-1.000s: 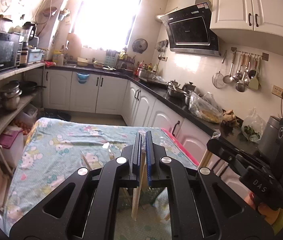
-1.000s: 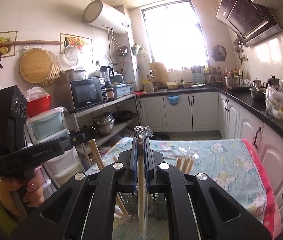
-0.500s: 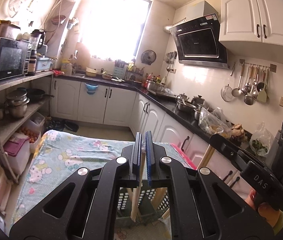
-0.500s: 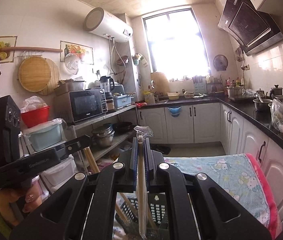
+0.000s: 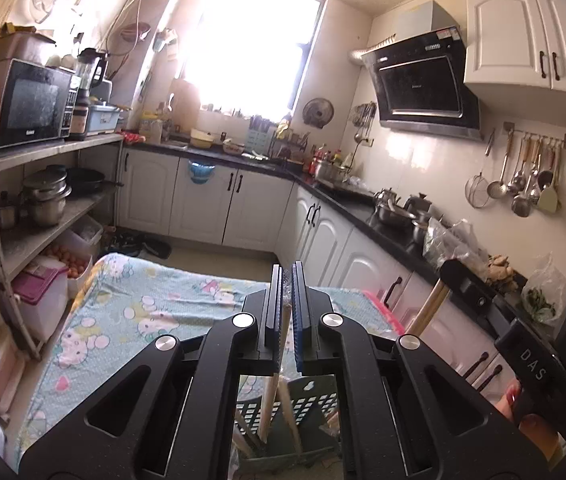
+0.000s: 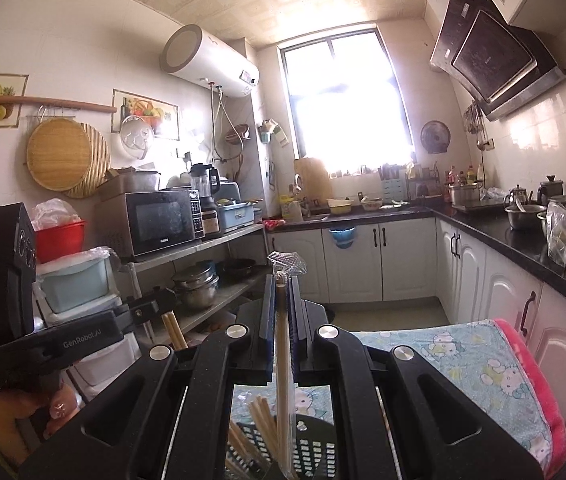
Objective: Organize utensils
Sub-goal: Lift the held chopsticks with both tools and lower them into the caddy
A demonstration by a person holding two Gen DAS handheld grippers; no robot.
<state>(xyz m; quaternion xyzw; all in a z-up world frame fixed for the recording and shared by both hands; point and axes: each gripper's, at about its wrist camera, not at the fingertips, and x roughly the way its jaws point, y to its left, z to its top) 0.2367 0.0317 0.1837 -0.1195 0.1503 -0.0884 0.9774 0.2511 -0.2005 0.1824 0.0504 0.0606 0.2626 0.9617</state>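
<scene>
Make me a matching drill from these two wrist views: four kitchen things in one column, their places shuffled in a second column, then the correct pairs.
Things
1. microwave
2. water heater
3. ladles and strainer
4. slotted basket

Places
A. hanging from a rail on the tiled wall
B. below the chopsticks held in the right hand-held gripper
C. on top of the open shelf unit
D. mounted high on the wall beside the window

Pairs: 1-C, 2-D, 3-A, 4-B
</scene>
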